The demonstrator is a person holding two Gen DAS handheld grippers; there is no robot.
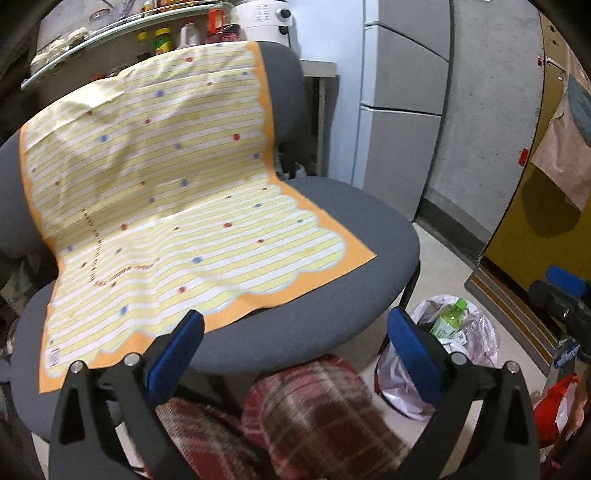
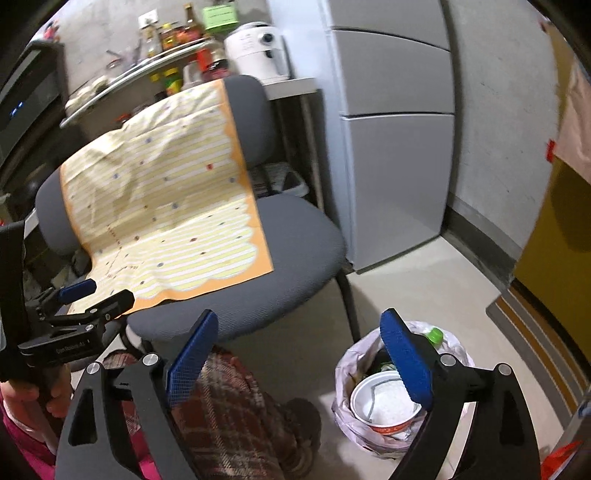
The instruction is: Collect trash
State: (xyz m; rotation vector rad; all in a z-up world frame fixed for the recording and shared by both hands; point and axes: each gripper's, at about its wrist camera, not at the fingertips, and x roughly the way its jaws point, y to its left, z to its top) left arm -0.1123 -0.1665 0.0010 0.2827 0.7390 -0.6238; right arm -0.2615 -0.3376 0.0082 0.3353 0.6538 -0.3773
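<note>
A pale plastic trash bag [image 2: 345, 373] stands open on the floor right of a grey chair [image 2: 295, 258]. It holds a white bowl [image 2: 384, 406] and a green-capped bottle [image 2: 434, 335]. The bag [image 1: 480, 332] and bottle [image 1: 448, 321] also show in the left wrist view. A yellow striped cloth [image 1: 166, 184] drapes over the chair [image 1: 332, 295]. My left gripper [image 1: 295, 325] is open and empty above the chair's front edge. My right gripper [image 2: 299, 328] is open and empty, its right finger over the bag. The left gripper [image 2: 96, 295] shows at left in the right wrist view.
A plaid-clad leg [image 1: 306, 413] is under the grippers. A grey cabinet [image 2: 391, 147] stands right of the chair. A shelf with bottles [image 1: 110, 33] and a white appliance [image 2: 258, 48] are behind it. A yellow door [image 1: 535, 221] is at right, a red object [image 1: 554, 406] below it.
</note>
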